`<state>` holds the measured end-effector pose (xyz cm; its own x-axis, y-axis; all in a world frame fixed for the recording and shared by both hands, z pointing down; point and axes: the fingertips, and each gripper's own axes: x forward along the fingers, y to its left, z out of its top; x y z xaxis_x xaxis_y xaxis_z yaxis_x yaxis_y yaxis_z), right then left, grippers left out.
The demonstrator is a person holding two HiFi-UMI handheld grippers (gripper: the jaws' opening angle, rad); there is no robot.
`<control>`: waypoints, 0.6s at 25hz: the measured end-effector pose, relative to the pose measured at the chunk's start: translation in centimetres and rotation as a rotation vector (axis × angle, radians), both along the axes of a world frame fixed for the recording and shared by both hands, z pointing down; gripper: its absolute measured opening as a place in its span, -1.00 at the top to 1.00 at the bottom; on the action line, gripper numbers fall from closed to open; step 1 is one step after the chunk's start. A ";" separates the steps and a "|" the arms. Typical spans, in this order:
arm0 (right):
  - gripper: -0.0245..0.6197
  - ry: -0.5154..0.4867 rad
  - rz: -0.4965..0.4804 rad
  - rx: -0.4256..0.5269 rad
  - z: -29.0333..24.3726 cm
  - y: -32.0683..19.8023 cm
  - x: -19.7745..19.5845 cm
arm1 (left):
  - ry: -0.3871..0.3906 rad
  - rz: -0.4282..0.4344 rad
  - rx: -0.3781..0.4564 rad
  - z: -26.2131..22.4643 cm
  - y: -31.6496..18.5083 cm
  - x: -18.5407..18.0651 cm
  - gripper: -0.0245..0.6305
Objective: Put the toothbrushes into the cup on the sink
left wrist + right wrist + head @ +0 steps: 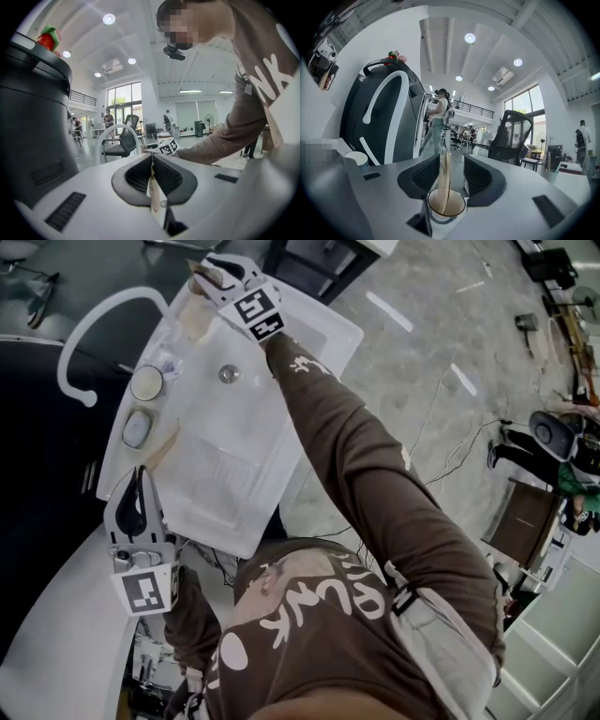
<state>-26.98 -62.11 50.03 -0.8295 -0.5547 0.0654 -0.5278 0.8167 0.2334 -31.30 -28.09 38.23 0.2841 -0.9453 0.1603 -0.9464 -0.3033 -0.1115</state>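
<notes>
Now toothbrush (pixel 443 183) inside cup (pixel 457 205)

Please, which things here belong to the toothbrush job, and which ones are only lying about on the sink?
Belong to the job:
- toothbrush, clamped in the left gripper
- second toothbrush, standing in the cup between the open jaws of the right gripper

Only lying about:
- white tap
- round white container
- oval dish
- drain
</notes>
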 end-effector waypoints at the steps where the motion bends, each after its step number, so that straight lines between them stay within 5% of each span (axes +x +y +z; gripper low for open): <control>1: 0.35 -0.004 -0.009 -0.005 -0.2 0.1 0.0 | -0.002 0.002 0.005 -0.2 -0.1 0.0 0.90; 10: 0.15 -0.051 -0.096 0.118 -6.1 6.1 1.5 | -0.021 0.011 0.066 -2.3 -1.0 -0.4 0.90; 15: 0.15 -0.169 -0.145 0.180 -10.2 12.0 2.9 | -0.089 0.028 0.100 -3.5 -2.1 -1.4 0.90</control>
<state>-24.04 -50.15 39.81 -0.8916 -0.4201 -0.1693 -0.4526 0.8398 0.2998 -32.66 -30.16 34.72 0.2999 -0.9496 0.0909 -0.9226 -0.3130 -0.2255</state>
